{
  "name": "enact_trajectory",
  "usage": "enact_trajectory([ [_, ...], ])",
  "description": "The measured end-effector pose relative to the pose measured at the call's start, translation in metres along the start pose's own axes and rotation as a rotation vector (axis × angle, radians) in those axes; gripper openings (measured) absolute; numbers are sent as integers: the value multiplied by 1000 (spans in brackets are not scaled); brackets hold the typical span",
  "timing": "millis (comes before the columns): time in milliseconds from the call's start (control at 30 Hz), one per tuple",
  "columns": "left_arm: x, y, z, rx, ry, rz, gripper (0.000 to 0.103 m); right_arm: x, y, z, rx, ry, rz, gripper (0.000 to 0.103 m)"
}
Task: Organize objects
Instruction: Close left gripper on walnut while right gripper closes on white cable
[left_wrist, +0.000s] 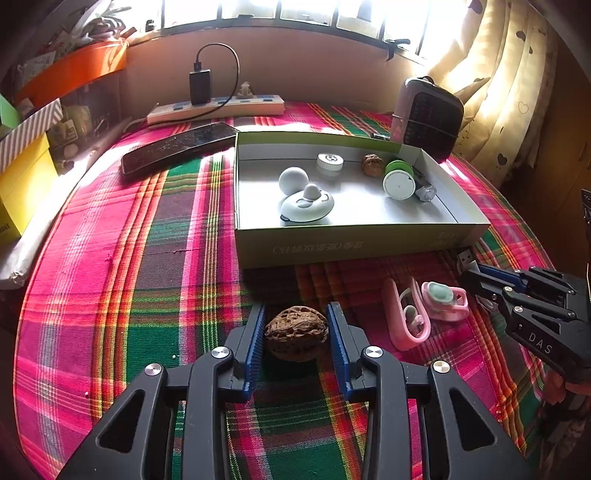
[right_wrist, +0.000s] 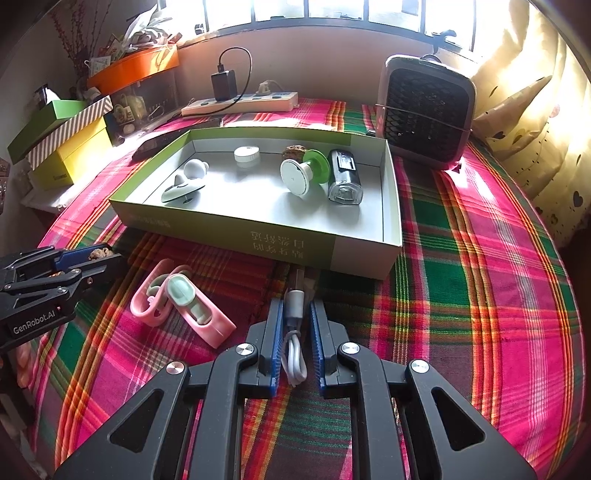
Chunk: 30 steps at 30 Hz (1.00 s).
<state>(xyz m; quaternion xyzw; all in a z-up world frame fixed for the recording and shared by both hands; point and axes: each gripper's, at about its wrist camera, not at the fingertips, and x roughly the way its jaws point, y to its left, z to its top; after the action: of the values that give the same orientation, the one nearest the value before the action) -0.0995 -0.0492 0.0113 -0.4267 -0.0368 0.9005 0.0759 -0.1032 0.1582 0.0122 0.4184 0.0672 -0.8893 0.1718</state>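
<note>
Holding a wrinkled brown walnut (left_wrist: 296, 333) in my left gripper (left_wrist: 296, 325), ridged blue pads pressed on both of its sides, just above the plaid cloth. My right gripper (right_wrist: 296, 314) is clamped on a white USB cable (right_wrist: 294, 345): its looped cord sits between the blue pads and its grey plug pokes out ahead toward the box wall.

Shallow green-and-white cardboard box (right_wrist: 391, 236) lies straight ahead of both grippers, open top, low walls, near wall just beyond my fingertips. Inside: a second walnut (left_wrist: 372, 165) at the far wall, a white screw-top jar (left_wrist: 330, 161), a white ball (left_wrist: 293, 180), a pale oval gadget with a knob (left_wrist: 306, 206), a white-and-green spool on its side (right_wrist: 304, 173), and a clear-fronted dark flashlight (right_wrist: 344, 181) beside the right wall. Bare floor remains in the box's near middle.

Between the grippers on the cloth sit two soft pink clips (right_wrist: 177, 299), one with a mint insert, touching each other.

Pink-green-red woven tablecloth (right_wrist: 480, 280) is open to the right of the box. Black-grilled heater (right_wrist: 426, 110) stands behind the box's right corner; a dark phone (left_wrist: 177, 146) and white power strip (left_wrist: 216, 109) lie at the back left.
</note>
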Motion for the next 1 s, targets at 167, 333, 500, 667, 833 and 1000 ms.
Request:
enact_trajectory([
  [167, -1, 0, 0, -4, 0, -10, 31, -1, 0, 0, 7, -5, 11, 15],
  [333, -4, -1, 1, 4, -7, -8, 31, -2, -1, 0, 13, -8, 28, 15],
  [500, -8, -3, 2, 10, -16, -6, 31, -4, -1, 0, 19, -13, 35, 15],
  [667, -12, -6, 5, 19, -26, -10, 31, -9, -2, 1, 20, -23, 45, 15],
  [833, -16, -10, 10, 36, -38, -15, 31, -14, -3, 4, 21, -37, 49, 15],
  [1000, -20, -14, 16, 47, -52, -26, 31, -18, -4, 6, 31, -46, 65, 15],
])
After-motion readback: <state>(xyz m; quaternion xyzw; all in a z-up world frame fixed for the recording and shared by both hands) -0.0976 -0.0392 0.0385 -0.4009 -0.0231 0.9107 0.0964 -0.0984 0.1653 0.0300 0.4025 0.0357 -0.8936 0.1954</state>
